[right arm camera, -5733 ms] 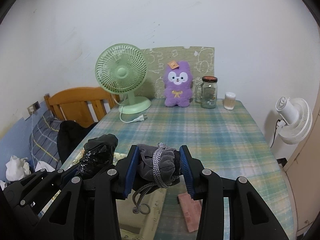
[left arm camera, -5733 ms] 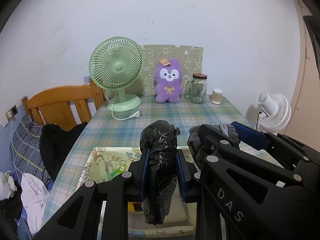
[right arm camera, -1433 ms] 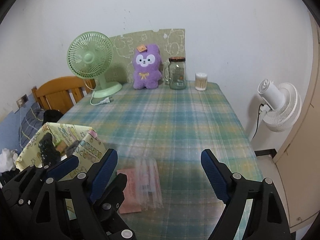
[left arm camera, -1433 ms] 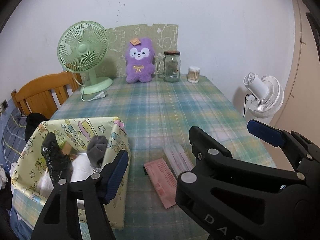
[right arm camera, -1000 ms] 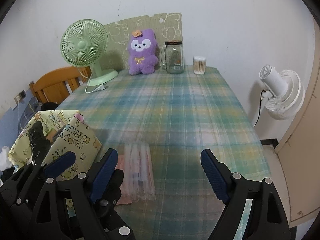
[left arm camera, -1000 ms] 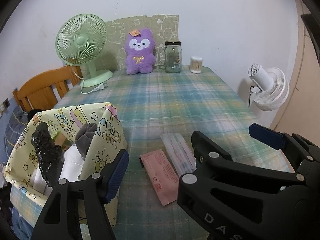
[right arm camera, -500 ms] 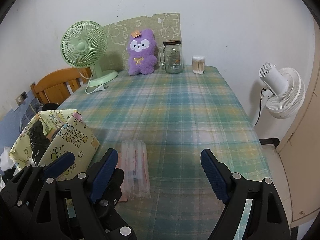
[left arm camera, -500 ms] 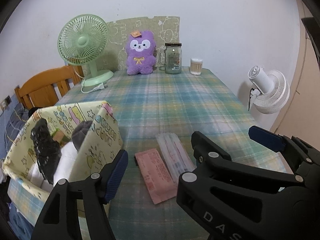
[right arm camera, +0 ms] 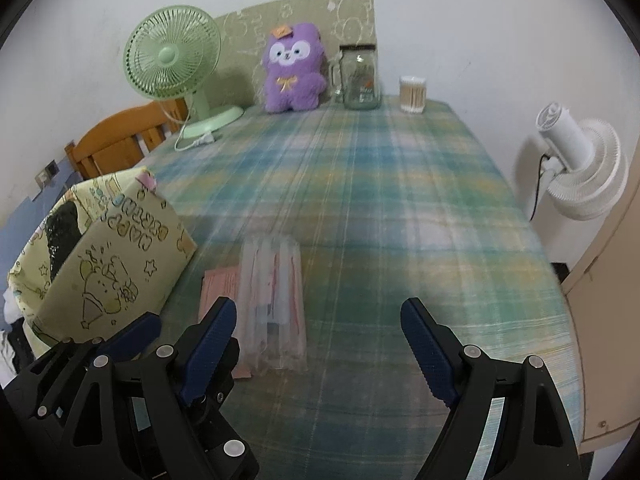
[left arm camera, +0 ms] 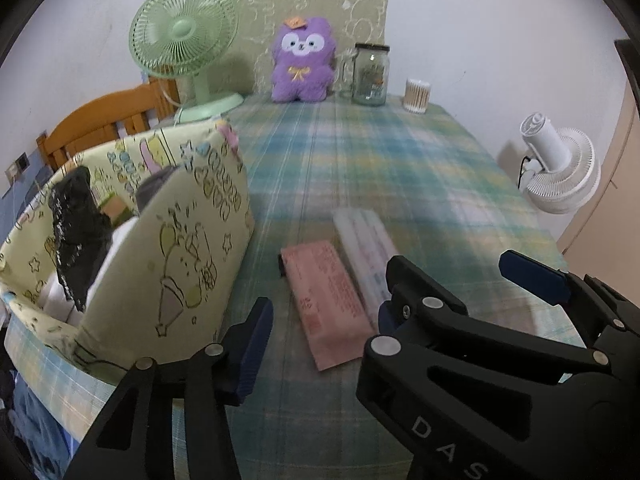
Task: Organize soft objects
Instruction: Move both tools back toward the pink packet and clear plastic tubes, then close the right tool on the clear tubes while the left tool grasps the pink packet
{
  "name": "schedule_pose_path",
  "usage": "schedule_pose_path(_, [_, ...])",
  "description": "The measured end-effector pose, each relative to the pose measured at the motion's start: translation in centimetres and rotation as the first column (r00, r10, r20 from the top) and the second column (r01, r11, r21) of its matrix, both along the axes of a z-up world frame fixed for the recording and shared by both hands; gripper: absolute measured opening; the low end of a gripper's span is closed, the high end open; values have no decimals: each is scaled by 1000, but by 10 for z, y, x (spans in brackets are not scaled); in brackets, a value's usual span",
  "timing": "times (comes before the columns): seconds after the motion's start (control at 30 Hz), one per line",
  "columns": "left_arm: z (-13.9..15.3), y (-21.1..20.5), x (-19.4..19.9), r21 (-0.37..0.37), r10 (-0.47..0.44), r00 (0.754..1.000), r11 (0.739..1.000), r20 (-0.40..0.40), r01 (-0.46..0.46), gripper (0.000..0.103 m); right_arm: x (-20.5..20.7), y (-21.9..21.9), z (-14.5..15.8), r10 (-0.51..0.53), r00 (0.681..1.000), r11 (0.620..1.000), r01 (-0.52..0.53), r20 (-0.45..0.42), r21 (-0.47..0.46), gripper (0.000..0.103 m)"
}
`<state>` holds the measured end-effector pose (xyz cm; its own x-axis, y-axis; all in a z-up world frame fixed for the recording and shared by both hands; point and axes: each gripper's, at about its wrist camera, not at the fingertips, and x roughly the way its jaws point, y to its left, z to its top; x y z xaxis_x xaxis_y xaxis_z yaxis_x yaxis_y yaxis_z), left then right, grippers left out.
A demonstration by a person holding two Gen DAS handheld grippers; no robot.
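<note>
Soft objects sit in the patterned box (left arm camera: 188,264) at the left table edge; both grippers empty.

Left to right: a black crinkled bundle (left arm camera: 76,236) stands in the box beside a grey roll (left arm camera: 150,190), possibly a sock, mostly hidden by the box wall. The left gripper (left arm camera: 320,320), jaws just closing on nothing, hovers apart over the pink packet (left arm camera: 324,296); beside it lies the clear packet (right arm camera: 274,300). The right gripper (right arm camera: 316,340) gapes wide over the plaid tablecloth (right arm camera: 380,200).

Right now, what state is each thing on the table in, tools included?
Patterned fabric bin: open-topped, upright.
Black bundle: in bin, standing.
Pink packet: flat on tablecloth.
Clear packet: flat, beside pink one.
Left tool: jaws just closing over the pink packet, not gripping.
Right tool: open, empty.
</note>
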<state>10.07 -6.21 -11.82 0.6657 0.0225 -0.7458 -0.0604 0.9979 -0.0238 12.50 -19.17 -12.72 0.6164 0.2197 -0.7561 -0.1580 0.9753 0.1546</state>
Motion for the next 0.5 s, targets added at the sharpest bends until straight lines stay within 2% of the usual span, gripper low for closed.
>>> schedule_pose_path(0.3, [-13,1,11,-6,1,999,1000,-38,-1,58,15,3,-20,26,998,999,-24,-60,31,78])
schedule_pose_path(0.4, [-13,1,14,0,1,999,1000,-34,-1,58,21,3,-23,35,997,999,-33,-65,39,72])
schedule_pose_path(0.5, [-14,1,18,-4,1,999,1000,-35,-1,59,27,2,-26,59,995,996,-55,-74,66,62])
